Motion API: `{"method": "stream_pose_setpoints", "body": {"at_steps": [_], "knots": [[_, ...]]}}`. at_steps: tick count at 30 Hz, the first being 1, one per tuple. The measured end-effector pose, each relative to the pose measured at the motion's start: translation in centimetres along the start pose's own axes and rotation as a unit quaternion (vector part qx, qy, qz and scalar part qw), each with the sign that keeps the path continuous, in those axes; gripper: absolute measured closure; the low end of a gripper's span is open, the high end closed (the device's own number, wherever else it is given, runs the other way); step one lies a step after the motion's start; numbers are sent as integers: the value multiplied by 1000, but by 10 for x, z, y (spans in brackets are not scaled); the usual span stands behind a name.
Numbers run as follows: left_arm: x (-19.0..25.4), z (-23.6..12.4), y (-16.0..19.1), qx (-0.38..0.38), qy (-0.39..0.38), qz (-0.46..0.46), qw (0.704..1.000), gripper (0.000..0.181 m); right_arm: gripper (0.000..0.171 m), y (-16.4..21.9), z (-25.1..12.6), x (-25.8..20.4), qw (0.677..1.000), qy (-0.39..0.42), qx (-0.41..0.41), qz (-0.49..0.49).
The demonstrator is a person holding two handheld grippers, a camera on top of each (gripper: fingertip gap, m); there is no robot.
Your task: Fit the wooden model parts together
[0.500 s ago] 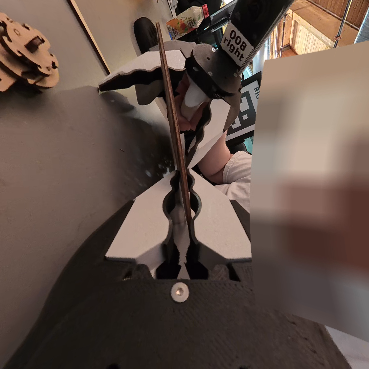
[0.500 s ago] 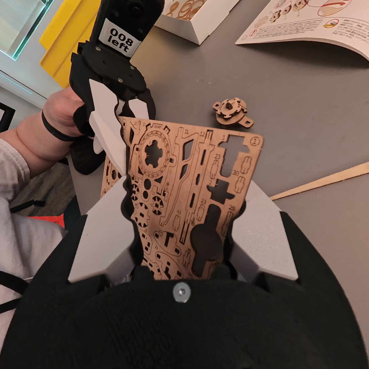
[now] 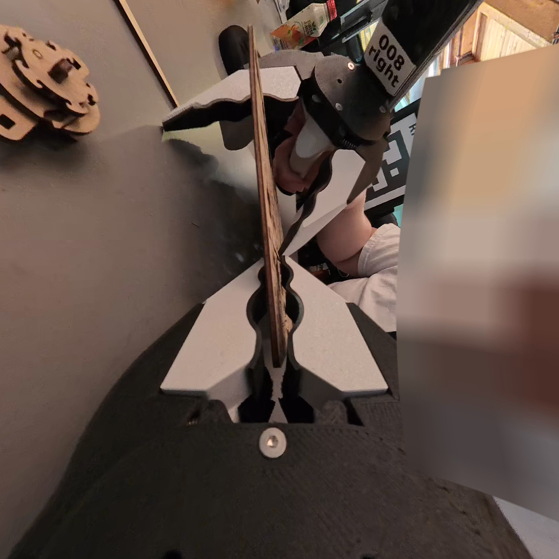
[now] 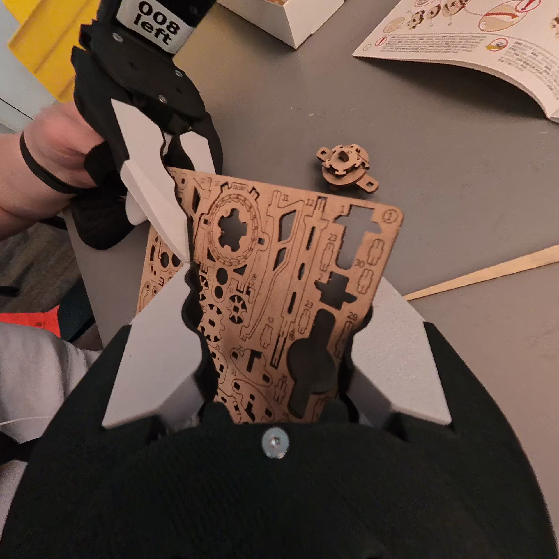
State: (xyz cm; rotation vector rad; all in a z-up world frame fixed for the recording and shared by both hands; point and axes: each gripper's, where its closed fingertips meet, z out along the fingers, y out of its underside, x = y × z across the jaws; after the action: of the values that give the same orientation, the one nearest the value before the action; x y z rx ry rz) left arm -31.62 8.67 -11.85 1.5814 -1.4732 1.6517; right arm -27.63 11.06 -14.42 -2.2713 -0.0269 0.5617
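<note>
The left hand-held gripper (image 3: 273, 272) clamped the laser-cut plywood parts sheet (image 4: 284, 290) edge-on above the grey desk (image 4: 423, 151); the right hand-held gripper (image 4: 281, 299) straddled it, fingers spread wide. An assembled wooden hub (image 4: 346, 168) lay beyond.

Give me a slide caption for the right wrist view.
Left gripper clamps the wooden sheet between the open right gripper's fingers.

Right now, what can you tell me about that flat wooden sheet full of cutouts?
The wooden sheet is thin, tan, laser-cut plywood with gears, struts and numbered parts outlined, several already punched out. It is held edge-up above the grey table, clamped by the left tool; the right tool straddles it, open.
</note>
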Motion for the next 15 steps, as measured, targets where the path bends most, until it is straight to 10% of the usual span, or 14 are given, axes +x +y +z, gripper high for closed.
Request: {"method": "stream_pose_setpoints", "body": {"at_steps": [15], "knots": [[-10, 0, 2, -3, -30, -14, 999, 179, 68, 3, 3, 6, 998, 44, -28, -16]]}}
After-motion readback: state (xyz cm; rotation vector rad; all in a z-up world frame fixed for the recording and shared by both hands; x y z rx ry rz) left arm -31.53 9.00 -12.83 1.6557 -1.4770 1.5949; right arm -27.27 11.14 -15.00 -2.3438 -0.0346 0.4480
